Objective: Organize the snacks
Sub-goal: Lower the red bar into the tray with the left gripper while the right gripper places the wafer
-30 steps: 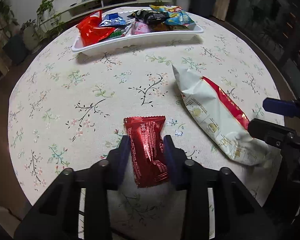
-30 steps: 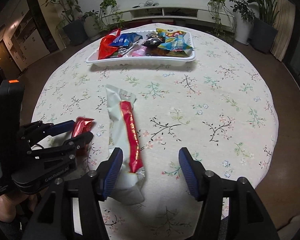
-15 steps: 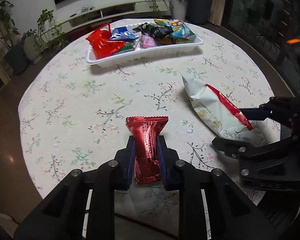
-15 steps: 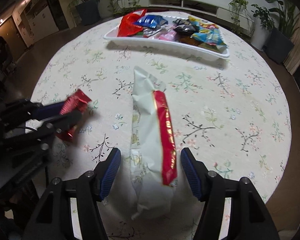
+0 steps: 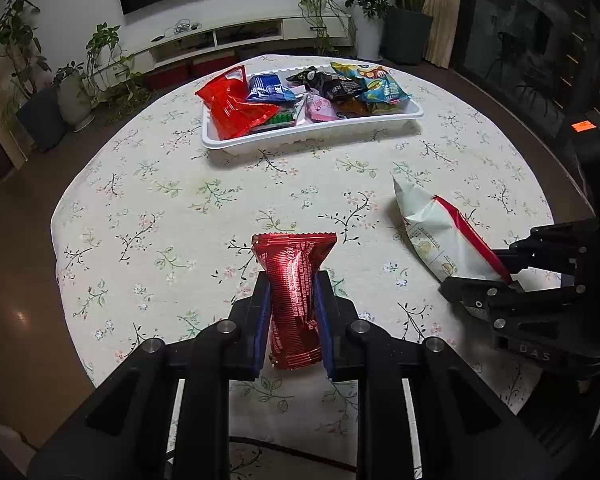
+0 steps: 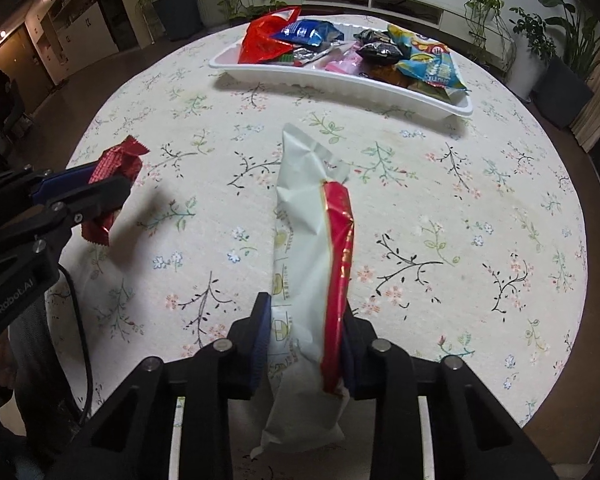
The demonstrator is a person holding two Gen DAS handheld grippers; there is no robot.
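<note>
Both now clamped and lifted: left gripper (image 5: 292, 312) on crinkly red foil packet (image 5: 294, 292), right gripper (image 6: 304, 336) on long white-and-red pouch (image 6: 312, 248). Next: white plastic tray (image 5: 312, 136) beyond.

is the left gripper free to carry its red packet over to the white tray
Probably yes. The left gripper is shut on the red packet, and only bare tablecloth lies between it and the white tray. The right gripper stays off to the side.

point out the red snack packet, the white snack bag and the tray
red snack packet (image 5: 294, 280), left wrist view, middle of wrapper
white snack bag (image 6: 304, 216), right wrist view, white front panel
tray (image 5: 300, 136), left wrist view, near wall
</note>
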